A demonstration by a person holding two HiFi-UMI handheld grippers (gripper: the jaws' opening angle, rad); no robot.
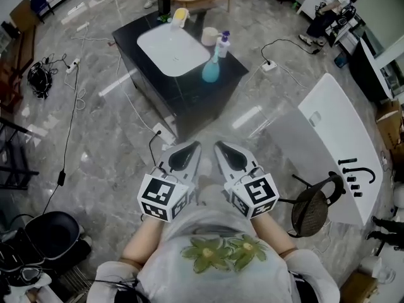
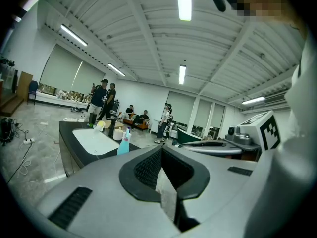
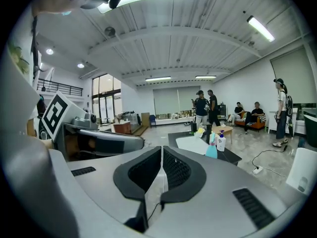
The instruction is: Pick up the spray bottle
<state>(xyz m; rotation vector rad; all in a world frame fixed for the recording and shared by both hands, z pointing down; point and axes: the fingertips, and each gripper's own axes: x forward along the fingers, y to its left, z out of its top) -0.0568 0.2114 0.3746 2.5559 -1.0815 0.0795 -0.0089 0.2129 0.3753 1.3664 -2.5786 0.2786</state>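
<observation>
We hold the left gripper (image 1: 192,149) and the right gripper (image 1: 222,148) side by side, each with its fingers pressed together on nothing. The teal spray bottle (image 1: 210,69) stands well ahead of both fingertips on the black table (image 1: 189,100), just beside a white pump bottle (image 1: 223,43). If we reach in with the fingers unopened, or come in wide, we could topple either bottle.

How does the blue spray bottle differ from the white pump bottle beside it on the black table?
The spray bottle is turquoise; the pump bottle is white with a blue pump top. The spray bottle flares to a wide base; the pump bottle is straight-sided. The spray bottle stands nearer the person, the pump bottle behind it. Both stand upright on the black table, untouched.
</observation>
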